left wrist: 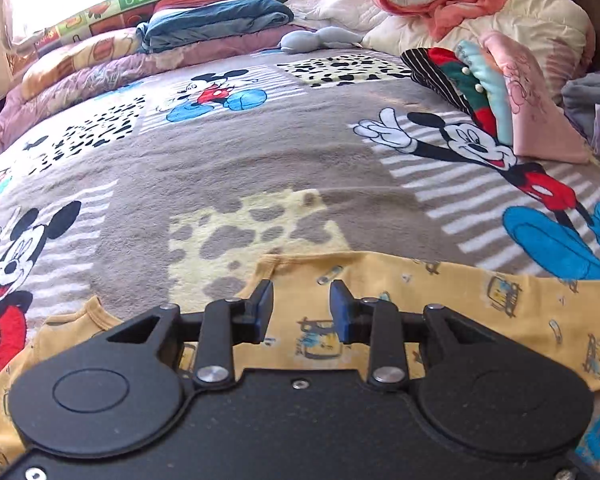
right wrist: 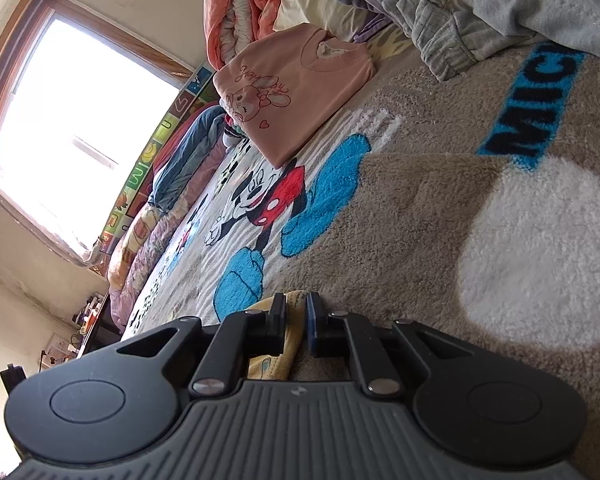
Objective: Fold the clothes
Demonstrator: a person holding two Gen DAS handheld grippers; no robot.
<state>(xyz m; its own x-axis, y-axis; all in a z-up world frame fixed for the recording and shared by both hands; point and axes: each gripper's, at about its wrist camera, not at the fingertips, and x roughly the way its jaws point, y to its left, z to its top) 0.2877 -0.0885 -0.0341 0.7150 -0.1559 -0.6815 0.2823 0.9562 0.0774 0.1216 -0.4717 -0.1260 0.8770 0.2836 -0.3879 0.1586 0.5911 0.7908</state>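
Yellow shirt [left wrist: 440,292] flat on bed [left wrist: 260,152].
Left gripper [left wrist: 302,308] released above it; right gripper [right wrist: 296,320] clenched on its edge.

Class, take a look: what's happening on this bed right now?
A person with two handheld grippers is folding laundry on a cartoon-mouse blanket. The right gripper is shut on a yellow printed garment; the left gripper hovers open over it. A folded pink sweatshirt already tops a stack nearby.
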